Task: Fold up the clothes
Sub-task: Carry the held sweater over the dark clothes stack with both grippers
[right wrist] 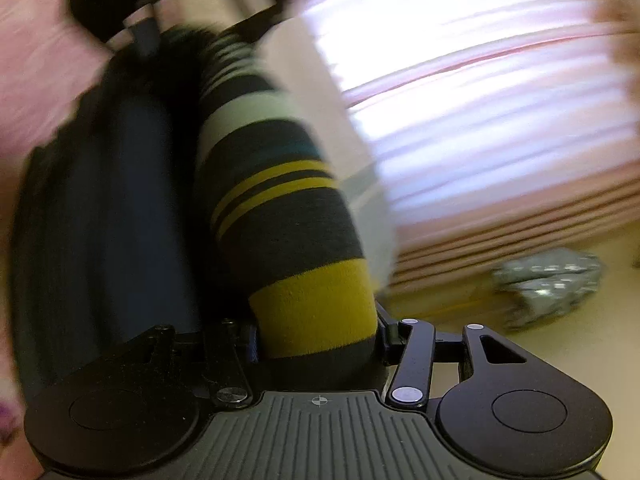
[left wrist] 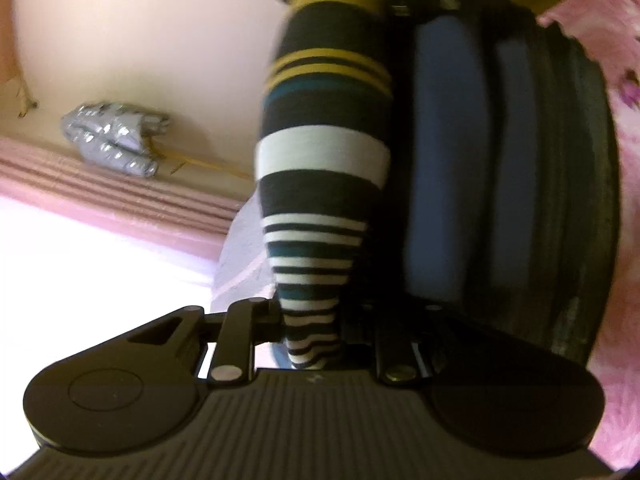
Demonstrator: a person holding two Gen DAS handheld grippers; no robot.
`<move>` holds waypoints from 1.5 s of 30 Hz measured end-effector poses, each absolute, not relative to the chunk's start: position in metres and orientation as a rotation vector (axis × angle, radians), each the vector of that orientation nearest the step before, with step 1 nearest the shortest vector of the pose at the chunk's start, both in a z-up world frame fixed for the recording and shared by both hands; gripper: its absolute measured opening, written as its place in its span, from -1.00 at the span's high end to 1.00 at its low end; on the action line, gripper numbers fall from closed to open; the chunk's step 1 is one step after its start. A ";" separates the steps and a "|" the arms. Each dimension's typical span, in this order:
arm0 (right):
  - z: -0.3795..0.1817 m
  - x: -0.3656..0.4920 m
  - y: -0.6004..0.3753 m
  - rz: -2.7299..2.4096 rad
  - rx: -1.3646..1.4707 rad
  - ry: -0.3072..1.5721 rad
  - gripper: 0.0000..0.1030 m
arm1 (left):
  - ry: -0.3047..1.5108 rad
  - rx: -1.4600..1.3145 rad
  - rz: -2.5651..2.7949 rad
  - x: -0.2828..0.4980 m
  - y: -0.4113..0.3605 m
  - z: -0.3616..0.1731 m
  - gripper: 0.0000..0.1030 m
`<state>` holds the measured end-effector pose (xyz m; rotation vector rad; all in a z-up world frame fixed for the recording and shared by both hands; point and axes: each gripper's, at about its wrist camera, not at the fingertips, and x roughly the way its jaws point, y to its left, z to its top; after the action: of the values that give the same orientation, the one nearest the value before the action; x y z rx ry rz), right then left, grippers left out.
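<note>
A striped sock (left wrist: 320, 184) is stretched out between the two grippers, held up off the pink floral bedcover (left wrist: 624, 80), and I'd judge it is pulled taut this way so the knit lies straight and flat ahead of a fold. The left gripper (left wrist: 310, 344) pinches the narrow toe end, its jaws pressed in on the thin black-and-white bands, while the right gripper (right wrist: 316, 344) clamps the wide mustard-yellow cuff, jaws closed on the cloth. The sock is a soft ribbed knit, tapering from the broad cuff to the slim toe, banded in dark grey, white, teal and two thin yellow lines. Beside it, on the right in the left camera's view, hangs a dark, ridged, rounded shape with a blue panel (left wrist: 460, 160); it is too blurred for me to name. Far off on the left there, a crinkled silver foil bundle (left wrist: 116, 136) lies against a cream wall above pink ribbed moulding (left wrist: 100, 184). Both views are smeared with motion, so finer detail of the grip is lost. Whether this stretch comes ahead of a fold or follows one, the scene does not settle.
</note>
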<state>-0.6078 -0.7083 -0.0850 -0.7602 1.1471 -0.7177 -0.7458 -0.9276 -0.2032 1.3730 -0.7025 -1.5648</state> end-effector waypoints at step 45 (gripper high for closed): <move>-0.096 -0.619 -0.699 -0.728 -0.752 1.131 0.05 | -0.755 1.284 -1.502 -0.767 -0.905 -0.194 0.67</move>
<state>-0.6192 -0.6986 -0.0963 -0.7522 1.1308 -0.7281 -0.7667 -0.9054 -0.1940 1.2835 -0.7549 -1.5015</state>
